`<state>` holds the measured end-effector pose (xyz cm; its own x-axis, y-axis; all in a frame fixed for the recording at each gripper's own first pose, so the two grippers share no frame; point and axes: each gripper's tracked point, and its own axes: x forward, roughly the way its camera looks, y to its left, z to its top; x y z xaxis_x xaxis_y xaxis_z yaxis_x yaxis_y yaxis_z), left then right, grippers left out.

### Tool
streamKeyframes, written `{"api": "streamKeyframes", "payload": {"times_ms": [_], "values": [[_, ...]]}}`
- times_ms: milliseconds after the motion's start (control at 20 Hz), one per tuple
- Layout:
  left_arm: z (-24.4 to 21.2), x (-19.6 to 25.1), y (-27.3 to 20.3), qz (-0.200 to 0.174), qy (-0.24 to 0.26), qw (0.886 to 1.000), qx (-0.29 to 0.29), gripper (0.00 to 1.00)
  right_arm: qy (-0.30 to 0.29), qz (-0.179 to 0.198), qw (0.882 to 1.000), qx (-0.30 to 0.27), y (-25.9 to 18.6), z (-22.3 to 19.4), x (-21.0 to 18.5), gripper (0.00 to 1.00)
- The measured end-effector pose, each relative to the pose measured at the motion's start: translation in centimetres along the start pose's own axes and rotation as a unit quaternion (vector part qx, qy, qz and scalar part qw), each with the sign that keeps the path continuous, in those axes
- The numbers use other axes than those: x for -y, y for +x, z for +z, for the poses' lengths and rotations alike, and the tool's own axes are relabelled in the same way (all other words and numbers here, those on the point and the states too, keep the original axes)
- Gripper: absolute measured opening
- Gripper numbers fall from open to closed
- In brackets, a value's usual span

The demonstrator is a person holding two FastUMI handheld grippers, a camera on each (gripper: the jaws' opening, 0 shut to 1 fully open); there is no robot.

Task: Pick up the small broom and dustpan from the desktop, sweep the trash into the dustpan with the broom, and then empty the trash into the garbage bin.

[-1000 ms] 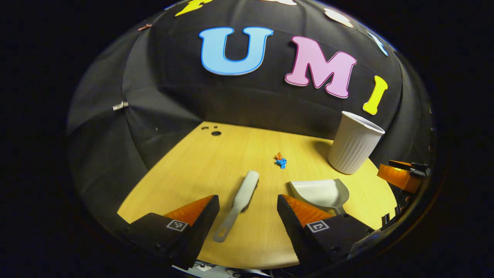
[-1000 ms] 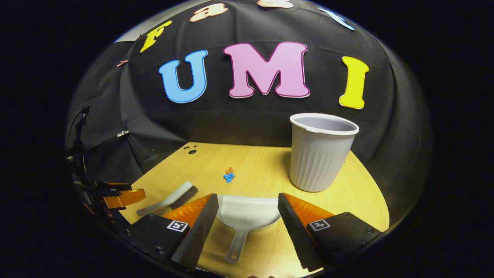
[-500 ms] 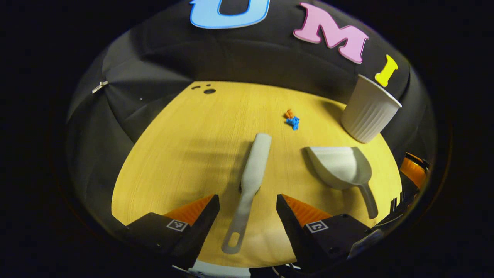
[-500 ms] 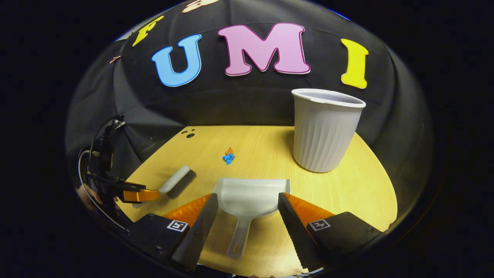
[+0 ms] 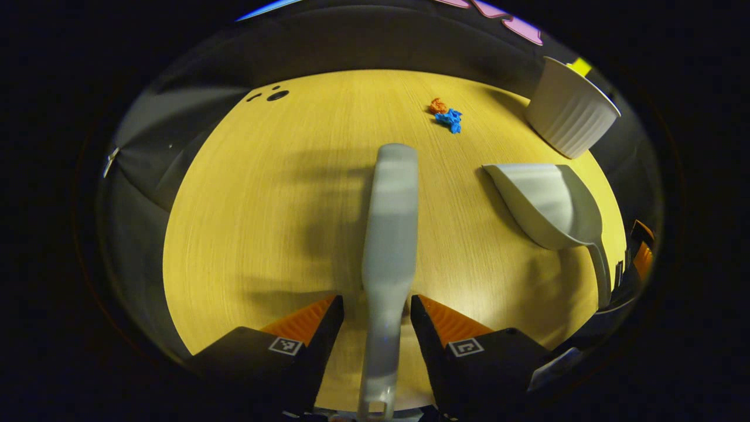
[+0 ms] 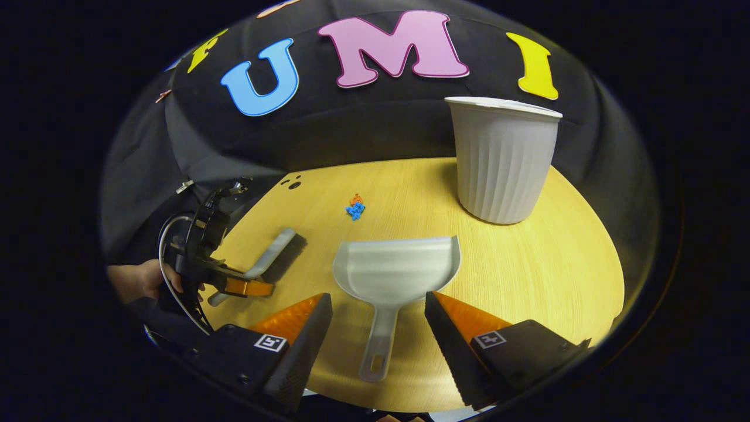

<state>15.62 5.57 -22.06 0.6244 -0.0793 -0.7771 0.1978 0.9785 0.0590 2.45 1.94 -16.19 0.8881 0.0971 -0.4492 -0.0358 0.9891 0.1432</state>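
While my left hand-held gripper (image 5: 376,316) straddles the broom (image 5: 388,234) handle, its fingers stand narrowly apart on either side and I cannot tell whether they press on it. My right hand-held gripper (image 6: 378,316) is spread wide around the dustpan (image 6: 395,269) handle, not touching. The dustpan lies flat on the desk (image 6: 527,269), the broom to its left, the trash (image 6: 355,208) beyond it, the garbage bin (image 6: 503,158) upright beyond it to the right.

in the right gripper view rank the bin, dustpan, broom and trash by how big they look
1. Garbage bin looks largest.
2. Dustpan, though it lies nearer the camera, so the true order with the bin is unsure.
3. Broom, partly hidden by the left gripper.
4. Trash, smallest by far.
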Motion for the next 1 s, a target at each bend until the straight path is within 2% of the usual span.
{"api": "streamKeyframes", "payload": {"times_ms": [100, 200, 250, 300, 350, 450, 750, 1000], "values": [[0.5, -0.1, 0.4, 0.009, 0.016, 1.0, 0.003, 0.74, 0.005, -0.008, 1.0, -0.003, 0.1, -0.2, 0.6, 0.99], [0.6, 0.4, 0.6, 0.008, 0.021, 1.0, 0.001, 0.63, 0.009, -0.015, 1.0, -0.005, 0.1, -0.4, 1.0, 0.99], [0.9, 0.6, 0.8, 0.008, 0.025, 1.0, 0.009, 0.52, 0.01, -0.017, 1.0, -0.008, 0.1, -0.5, 1.2, 0.99], [0.7, 0.8, 0.6, 0.008, 0.024, 1.0, 0.011, 0.5, 0.011, -0.019, 1.0, -0.013, 0.2, -0.8, 1.4, 0.99], [0.8, 0.8, 0.5, 0.011, 0.021, 1.0, 0.016, 0.39, 0.014, -0.019, 1.0, -0.019, 0.2, -1.4, 1.4, 0.99], [0.8, 0.9, 0.7, 0.018, 0.011, 0.999, 0.028, 0.31, 0.017, -0.017, 0.999, -0.028, 0.4, -1.9, 1.3, 0.99], [0.6, 1.1, 0.0, 0.013, -0.024, 0.998, 0.063, 0.25, 0.018, -0.028, 0.997, -0.066, 1.6, -3.4, 1.5, 0.99], [0.9, 0.8, -2.8, 0.028, -0.046, 0.993, 0.109, 0.24, 0.03, -0.04, 0.994, -0.102, 3.5, -5.4, 1.7, 0.99]]}}
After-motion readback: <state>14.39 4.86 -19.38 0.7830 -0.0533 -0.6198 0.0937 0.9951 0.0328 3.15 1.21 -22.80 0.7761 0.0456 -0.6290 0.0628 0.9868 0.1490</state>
